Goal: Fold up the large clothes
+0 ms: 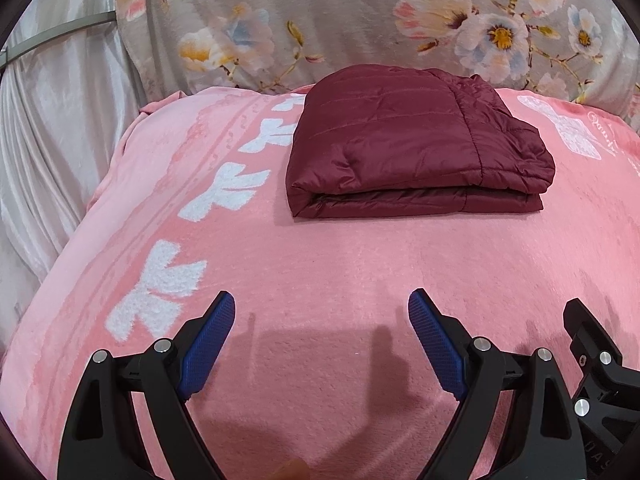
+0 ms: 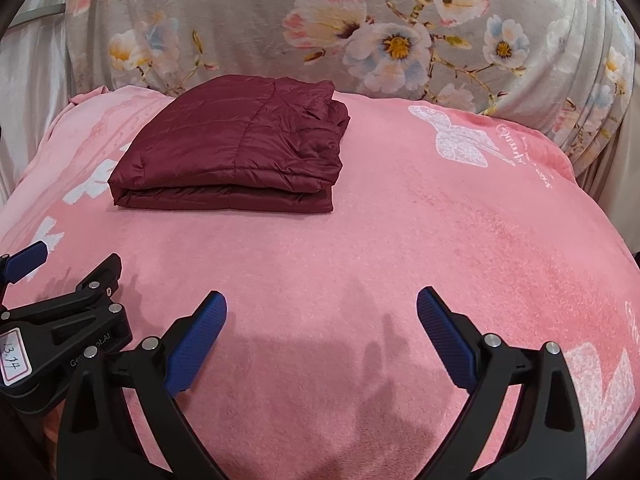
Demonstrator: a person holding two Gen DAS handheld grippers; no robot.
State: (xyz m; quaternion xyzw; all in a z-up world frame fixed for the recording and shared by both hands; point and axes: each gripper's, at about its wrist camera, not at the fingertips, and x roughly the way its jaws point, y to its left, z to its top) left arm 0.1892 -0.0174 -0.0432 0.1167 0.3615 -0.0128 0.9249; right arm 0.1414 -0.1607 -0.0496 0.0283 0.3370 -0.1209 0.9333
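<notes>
While the quilted maroon jacket (image 1: 416, 144) lay folded into a puffy rectangle on the fleecy pink blanket (image 1: 320, 260), both the left gripper (image 1: 321, 312) and right gripper (image 2: 322, 308) gaped wide, empty.

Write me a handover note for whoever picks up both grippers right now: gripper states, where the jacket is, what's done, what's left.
Left gripper: open, empty, over the pink blanket, short of the jacket.
Right gripper: open, empty, beside the left one, also clear of the jacket.
Maroon puffer jacket: lies folded into a compact stacked rectangle at the far side of the blanket, near the floral cover; fold edge faces the grippers.
Done: the folding looks complete; layers sit fairly square.
Left: probably nothing beyond a tidy of the looser right-hand edge, where bunched fabric sticks out. No other garment is in view.
</notes>
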